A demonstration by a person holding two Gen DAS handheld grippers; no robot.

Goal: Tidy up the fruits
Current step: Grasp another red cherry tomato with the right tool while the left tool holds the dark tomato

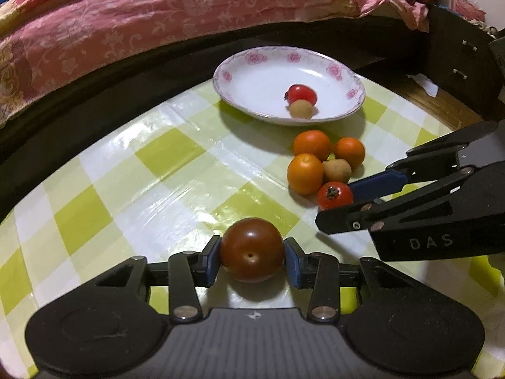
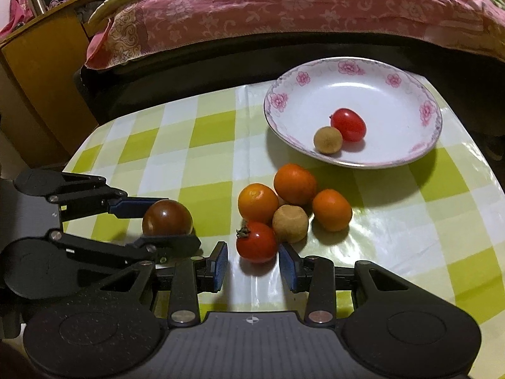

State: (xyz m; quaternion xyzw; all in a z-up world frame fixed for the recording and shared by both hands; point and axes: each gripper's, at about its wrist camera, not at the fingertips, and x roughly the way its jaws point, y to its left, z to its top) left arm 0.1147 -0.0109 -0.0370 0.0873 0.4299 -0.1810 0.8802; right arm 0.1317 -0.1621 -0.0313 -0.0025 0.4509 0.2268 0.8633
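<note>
Pink floral bedspread (image 1: 164, 15); green-checked tablecloth (image 1: 132, 170); wooden cabinet (image 2: 41, 72).

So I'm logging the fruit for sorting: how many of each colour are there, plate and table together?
Orange: 3
Bright red tomatoes: 2
Dark brownish-red tomato: 1
Tan-brown fruits: 2
Total: 8
</note>
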